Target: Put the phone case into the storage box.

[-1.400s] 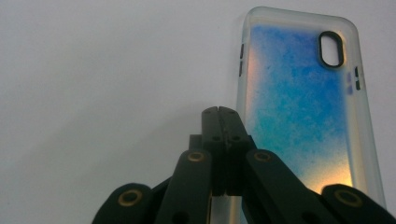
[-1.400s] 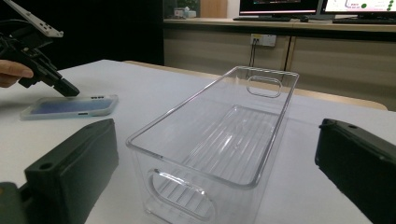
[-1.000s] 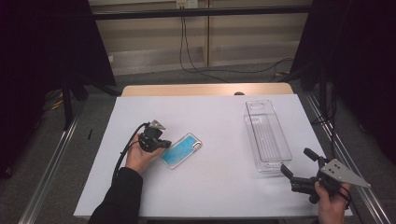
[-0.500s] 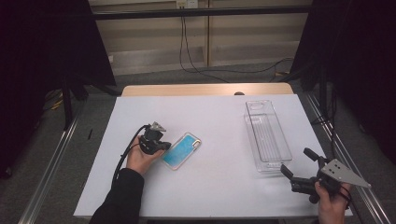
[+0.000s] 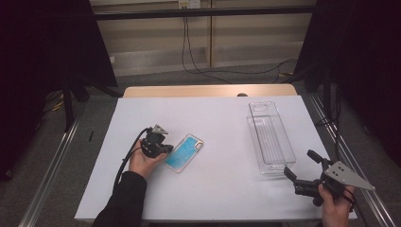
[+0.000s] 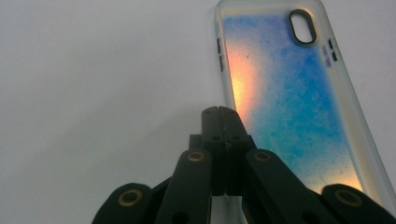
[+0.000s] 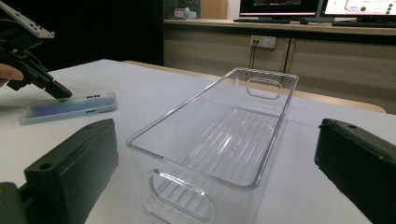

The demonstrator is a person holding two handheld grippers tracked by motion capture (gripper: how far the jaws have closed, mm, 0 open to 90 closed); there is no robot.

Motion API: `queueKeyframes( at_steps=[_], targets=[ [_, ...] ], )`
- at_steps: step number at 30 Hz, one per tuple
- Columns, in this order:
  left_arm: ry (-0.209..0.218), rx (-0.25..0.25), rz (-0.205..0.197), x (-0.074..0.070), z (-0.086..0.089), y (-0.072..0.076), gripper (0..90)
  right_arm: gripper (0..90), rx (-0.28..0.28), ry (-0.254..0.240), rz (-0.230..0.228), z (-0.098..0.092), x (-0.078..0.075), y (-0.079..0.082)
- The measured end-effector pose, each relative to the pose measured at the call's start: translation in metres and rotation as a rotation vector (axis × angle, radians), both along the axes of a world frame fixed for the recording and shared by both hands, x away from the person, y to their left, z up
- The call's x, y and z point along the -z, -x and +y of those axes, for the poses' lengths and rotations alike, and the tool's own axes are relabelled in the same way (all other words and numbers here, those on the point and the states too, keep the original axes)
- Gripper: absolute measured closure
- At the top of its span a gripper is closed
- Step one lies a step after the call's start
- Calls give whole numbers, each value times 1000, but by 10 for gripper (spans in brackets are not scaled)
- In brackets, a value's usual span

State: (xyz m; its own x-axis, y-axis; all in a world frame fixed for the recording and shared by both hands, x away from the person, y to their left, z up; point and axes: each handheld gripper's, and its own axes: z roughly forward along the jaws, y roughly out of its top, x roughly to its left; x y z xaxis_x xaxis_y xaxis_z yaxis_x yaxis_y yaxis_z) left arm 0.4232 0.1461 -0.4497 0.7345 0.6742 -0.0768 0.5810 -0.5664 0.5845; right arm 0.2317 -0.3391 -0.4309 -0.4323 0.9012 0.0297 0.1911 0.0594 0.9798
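Note:
A translucent phone case [image 5: 185,152] with a blue and orange back lies flat on the white table [image 5: 217,118], left of centre. My left gripper [image 5: 161,147] is shut, its jaws pressed together with nothing between them. In the left gripper view its tips [image 6: 218,112] rest at the long edge of the phone case [image 6: 289,102]. In the right gripper view the left gripper [image 7: 58,91] touches the case [image 7: 70,108] from above. My right gripper [image 5: 300,164] stands open at the front right, with its jaws [image 7: 215,140] wide apart, facing the near end of a clear plastic bin [image 7: 219,135].
The clear bin [image 5: 270,137] stands lengthwise at the right, with nothing in it. A wooden strip [image 5: 208,91] borders the table's far edge. Metal rails run along both sides. A black cable [image 5: 125,163] trails from the left gripper toward the front.

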Motion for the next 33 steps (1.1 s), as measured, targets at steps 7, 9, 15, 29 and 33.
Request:
queueKeyframes(
  at_steps=[7, 9, 15, 29, 33],
  targets=[
    [10, -6, 5, 0, 0, 2, 900, 0, 0, -4, -3, 0, 0, 0],
    [7, -9, 1, 0, 0, 3, 900, 0, 0, -5, -3, 0, 0, 0],
    [44, -3, 9, 1, 4, 2, 900, 0, 0, -4, -2, 0, 0, 0],
    [87, -79, -171, -9, 17, 7, 676, 0, 4, -6, -3, -1, -1, 0],
    [124, -79, -206, -16, 18, 9, 569, 0, 1, -7, 1, -1, 0, 0]
  ],
)
